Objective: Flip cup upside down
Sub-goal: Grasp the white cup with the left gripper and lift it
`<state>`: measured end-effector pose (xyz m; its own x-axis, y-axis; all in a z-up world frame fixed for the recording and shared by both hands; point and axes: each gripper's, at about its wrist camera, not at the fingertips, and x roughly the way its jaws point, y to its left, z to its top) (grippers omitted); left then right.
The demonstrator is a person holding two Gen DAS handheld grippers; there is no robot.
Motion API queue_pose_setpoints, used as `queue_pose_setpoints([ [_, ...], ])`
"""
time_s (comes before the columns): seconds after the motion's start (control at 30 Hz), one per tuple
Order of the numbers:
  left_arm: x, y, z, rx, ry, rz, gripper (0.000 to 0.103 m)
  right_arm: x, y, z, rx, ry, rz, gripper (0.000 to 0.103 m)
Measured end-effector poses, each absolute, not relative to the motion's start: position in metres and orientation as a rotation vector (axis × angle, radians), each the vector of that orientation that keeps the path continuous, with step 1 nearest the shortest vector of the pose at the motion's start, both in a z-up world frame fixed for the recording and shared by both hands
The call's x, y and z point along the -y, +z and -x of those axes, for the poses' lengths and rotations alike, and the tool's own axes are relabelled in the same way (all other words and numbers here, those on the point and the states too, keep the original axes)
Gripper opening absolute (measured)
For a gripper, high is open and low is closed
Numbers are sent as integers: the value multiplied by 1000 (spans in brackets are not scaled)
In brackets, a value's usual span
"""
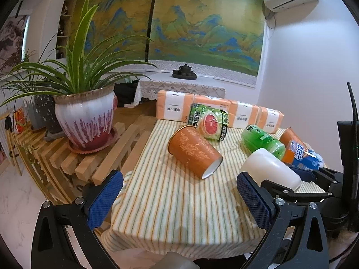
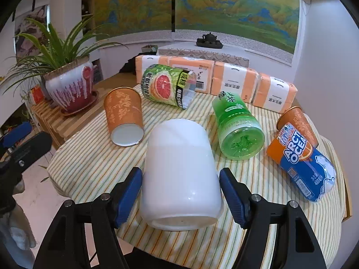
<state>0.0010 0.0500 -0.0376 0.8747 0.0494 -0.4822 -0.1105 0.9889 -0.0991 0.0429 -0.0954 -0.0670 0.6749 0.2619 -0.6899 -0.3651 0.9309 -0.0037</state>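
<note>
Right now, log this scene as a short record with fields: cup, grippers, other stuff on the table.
cup: white cup on its side on the striped cloth, between the right gripper's fingers
right gripper: open, pads flank the cup, contact unclear
left gripper: open, empty
paper cups: two, orange, lying down
bottles: three, lying down, green, grapefruit, blue

white cup (image 1: 269, 168): partly behind left tool | second orange cup (image 2: 298, 121): behind blue bottle (image 2: 303, 165)

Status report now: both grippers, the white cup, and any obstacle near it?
Left gripper open, empty. Right gripper open, straddling the white cup, left pad near, gap at right pad. Cup lying on its side. Green bottle and orange cup lie close by.
</note>
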Motion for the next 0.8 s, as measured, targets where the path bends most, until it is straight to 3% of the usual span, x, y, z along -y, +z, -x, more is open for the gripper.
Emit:
queue_pose_setpoints([
  [0.37,-22,-38,6,-489,68,94,103,133,-40,-13,-664,374,14,72],
  [0.8,80,-66,-1,-523,-72,67,103,226,-44,39,-599,247,-166,73],
])
